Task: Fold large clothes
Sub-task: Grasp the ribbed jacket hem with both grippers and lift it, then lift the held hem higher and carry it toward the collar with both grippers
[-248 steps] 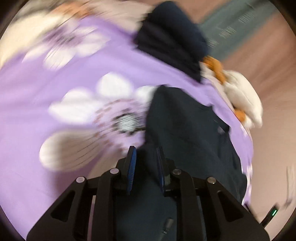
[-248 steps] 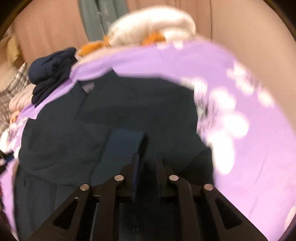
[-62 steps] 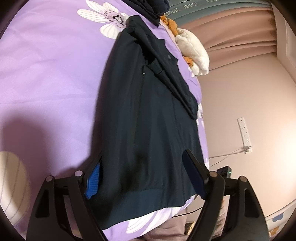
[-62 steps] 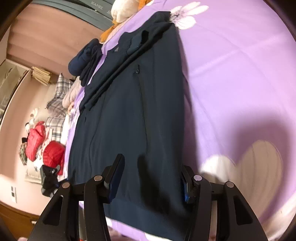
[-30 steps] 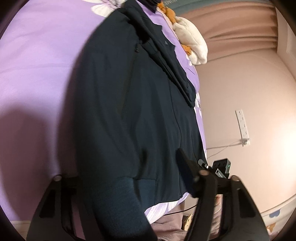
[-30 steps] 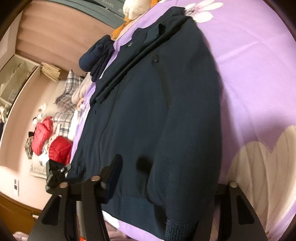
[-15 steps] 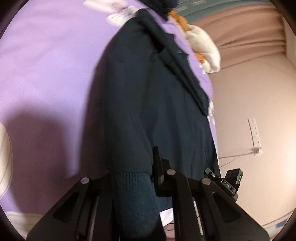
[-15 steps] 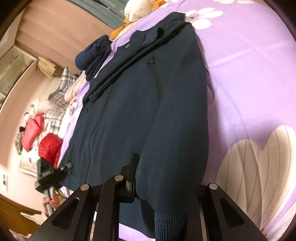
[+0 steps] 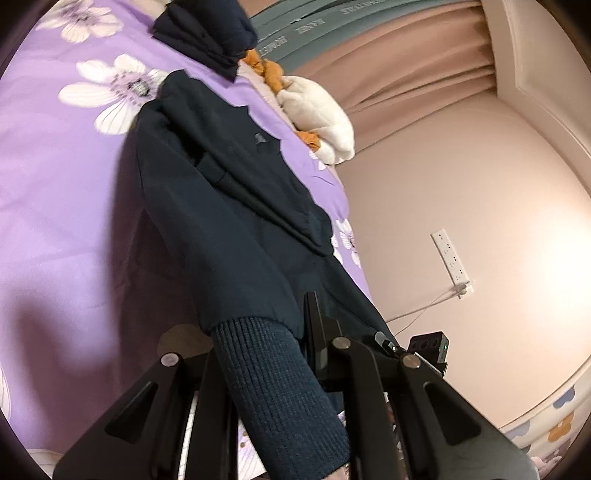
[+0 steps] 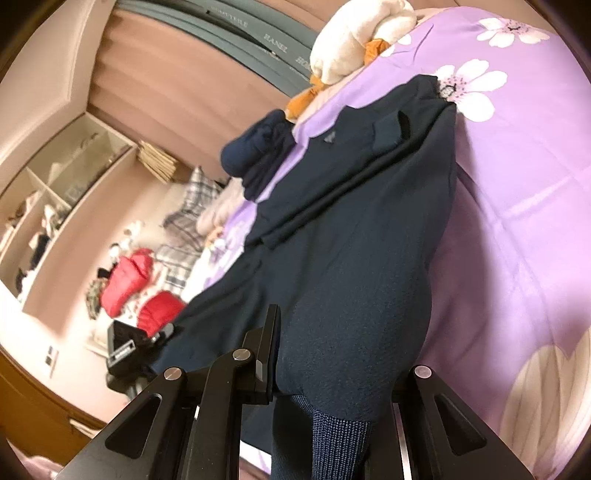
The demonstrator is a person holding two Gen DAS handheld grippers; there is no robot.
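A dark navy jacket (image 9: 229, 206) lies lengthwise on a purple flowered bedspread (image 9: 55, 206), its sleeves folded across the chest. My left gripper (image 9: 264, 332) is shut on the jacket's ribbed hem (image 9: 273, 384) and holds that corner lifted off the bed. My right gripper (image 10: 332, 354) is shut on the other hem corner (image 10: 332, 435), also lifted; the jacket (image 10: 351, 221) hangs stretched between both grippers and the bed (image 10: 517, 184). The fabric hides the left finger of the left gripper and the right finger of the right gripper.
A folded navy garment (image 9: 207, 33) and a cream and orange plush toy (image 9: 317, 110) lie at the head of the bed. A wall with a power strip (image 9: 452, 258) is on the right. Red jackets (image 10: 129, 280) and plaid cloth (image 10: 188, 206) lie beyond the bed's left side.
Both grippers closed from wide open onto the jacket's bottom hem corners and raised them. The hem now hangs off the bed surface and the view has tilted up toward the headboard.
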